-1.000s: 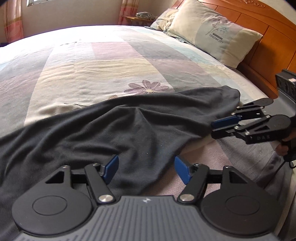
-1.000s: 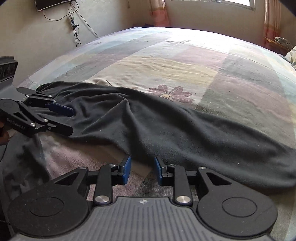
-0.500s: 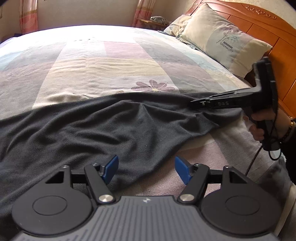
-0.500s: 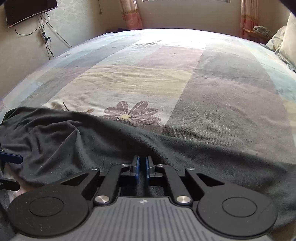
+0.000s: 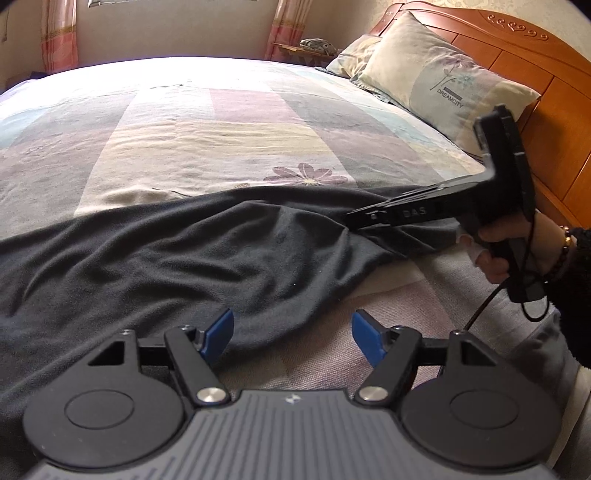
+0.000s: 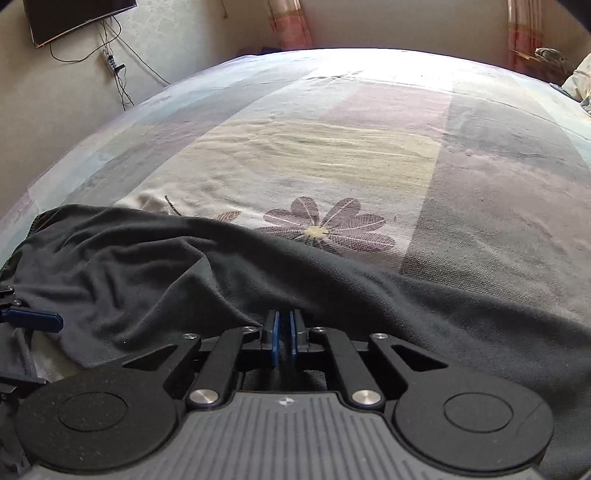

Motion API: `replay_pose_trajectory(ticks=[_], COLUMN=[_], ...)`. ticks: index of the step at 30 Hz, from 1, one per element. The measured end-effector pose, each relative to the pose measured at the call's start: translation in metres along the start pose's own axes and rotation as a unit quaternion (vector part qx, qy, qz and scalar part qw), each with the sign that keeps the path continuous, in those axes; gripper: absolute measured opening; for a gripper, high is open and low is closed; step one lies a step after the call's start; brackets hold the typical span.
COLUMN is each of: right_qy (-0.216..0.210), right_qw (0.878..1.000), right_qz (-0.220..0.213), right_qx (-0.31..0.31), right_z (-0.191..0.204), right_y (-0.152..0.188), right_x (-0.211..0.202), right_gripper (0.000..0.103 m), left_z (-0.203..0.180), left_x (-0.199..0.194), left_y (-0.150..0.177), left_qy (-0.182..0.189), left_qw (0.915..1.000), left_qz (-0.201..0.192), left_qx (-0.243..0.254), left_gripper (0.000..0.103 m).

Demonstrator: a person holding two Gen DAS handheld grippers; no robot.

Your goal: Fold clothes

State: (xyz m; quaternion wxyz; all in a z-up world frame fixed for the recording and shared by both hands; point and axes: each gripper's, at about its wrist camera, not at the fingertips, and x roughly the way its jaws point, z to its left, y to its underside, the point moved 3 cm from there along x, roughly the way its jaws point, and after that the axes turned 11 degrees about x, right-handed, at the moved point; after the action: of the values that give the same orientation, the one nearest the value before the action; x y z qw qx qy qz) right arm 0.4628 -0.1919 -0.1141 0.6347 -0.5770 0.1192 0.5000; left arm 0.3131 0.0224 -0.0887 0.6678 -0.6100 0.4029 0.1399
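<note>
A dark grey garment (image 5: 192, 254) lies crumpled across the near part of the bed; it also shows in the right wrist view (image 6: 147, 273). My left gripper (image 5: 292, 334) is open and empty, its blue pads just above the garment's near edge. My right gripper (image 6: 283, 334) is shut on a fold of the garment. In the left wrist view the right gripper (image 5: 354, 218) pinches the cloth at the right, held by a hand (image 5: 513, 247). A blue fingertip (image 6: 33, 319) of the left gripper shows at the left edge of the right wrist view.
The bed (image 5: 221, 122) has a patchwork cover with a purple flower (image 6: 325, 229). Pillows (image 5: 443, 77) lean on a wooden headboard (image 5: 546, 96) at the right. A wall TV (image 6: 74, 18) with cables hangs beyond the bed's foot. Curtains and a small table stand behind.
My right gripper closed on the garment's edge and moved forward over the cloth, bunching it. My left gripper stayed open and shifted slightly.
</note>
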Motion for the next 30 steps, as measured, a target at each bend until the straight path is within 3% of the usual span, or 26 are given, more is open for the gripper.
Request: replay_pose_trajectory(ticks=[3, 5, 8, 11, 15, 20, 22, 25, 30], right_qy=[-0.002, -0.006, 0.006, 0.038, 0.070, 0.078, 0.068, 0.062, 0.027], right_qw=[0.997, 0.988, 0.961, 0.929, 0.892, 0.857, 0.856, 0.865, 0.903], right_qz=[-0.022, -0.024, -0.017, -0.004, 0.001, 0.022, 0.033, 0.059, 0.108], right_qx=[-0.070, -0.149, -0.277, -0.368, -0.447, -0.509, -0.511, -0.495, -0.414], right_z=[0.019, 0.039, 0.065, 0.078, 0.086, 0.089, 0.088, 0.089, 0.073], right_y=[0.013, 0.028, 0.055, 0.072, 0.077, 0.085, 0.086, 0.081, 0.070], right_x=[-0.032, -0.051, -0.064, -0.049, -0.028, -0.011, -0.009, -0.016, -0.035], right_gripper=[0.018, 0.020, 0.022, 0.025, 0.026, 0.024, 0.005, 0.003, 0.006], left_z=[0.001, 0.001, 0.000, -0.001, 0.001, 0.006, 0.005, 0.001, -0.003], left_x=[-0.002, -0.004, -0.006, -0.007, -0.011, -0.014, -0.014, -0.014, -0.014], left_y=[0.001, 0.002, 0.002, 0.002, 0.004, 0.006, 0.007, 0.008, 0.006], left_qy=[-0.004, -0.005, -0.004, -0.005, -0.007, -0.009, -0.005, 0.002, 0.009], left_qw=[1.0000, 1.0000, 0.9999, 0.9999, 0.9999, 0.9999, 0.9999, 1.0000, 0.9998], left_qz=[-0.003, -0.005, -0.008, -0.009, -0.009, -0.010, -0.011, -0.007, -0.010], left_qx=[0.000, 0.003, 0.007, 0.004, 0.003, -0.004, -0.005, 0.002, 0.016], left_gripper=[0.072, 0.072, 0.073, 0.073, 0.073, 0.074, 0.074, 0.074, 0.077])
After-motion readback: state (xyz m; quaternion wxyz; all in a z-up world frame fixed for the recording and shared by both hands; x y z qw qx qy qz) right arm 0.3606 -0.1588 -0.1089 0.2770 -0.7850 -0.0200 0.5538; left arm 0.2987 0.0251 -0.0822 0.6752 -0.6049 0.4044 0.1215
